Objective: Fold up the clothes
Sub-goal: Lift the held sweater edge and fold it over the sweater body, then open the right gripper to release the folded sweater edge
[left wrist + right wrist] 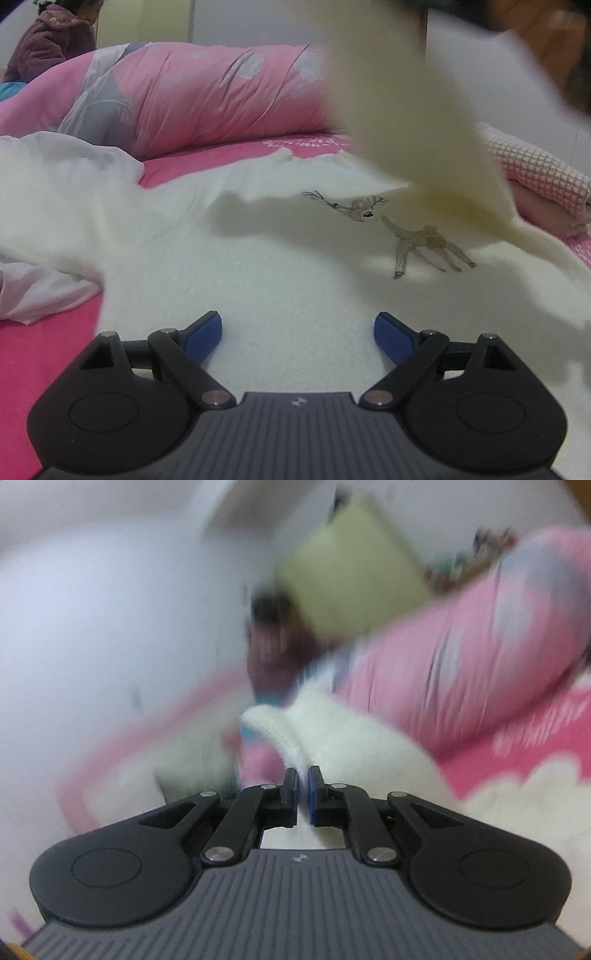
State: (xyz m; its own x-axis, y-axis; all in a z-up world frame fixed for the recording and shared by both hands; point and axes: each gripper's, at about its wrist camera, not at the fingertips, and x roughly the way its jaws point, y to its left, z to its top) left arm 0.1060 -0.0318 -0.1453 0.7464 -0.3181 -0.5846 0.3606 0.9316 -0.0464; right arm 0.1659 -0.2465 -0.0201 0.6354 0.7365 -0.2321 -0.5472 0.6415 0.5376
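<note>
A cream fleece top with a stitched deer lies spread on the pink bed. My left gripper is open and empty, low over the top's near part. A cream sleeve hangs lifted and blurred across the upper right of the left wrist view. My right gripper is shut on a fold of the cream top, which bunches up ahead of its fingers. The right wrist view is motion-blurred.
A rolled pink floral quilt lies along the back of the bed. A white garment is crumpled at the left. A pink checked cloth lies at the right. A person in a purple jacket sits far left.
</note>
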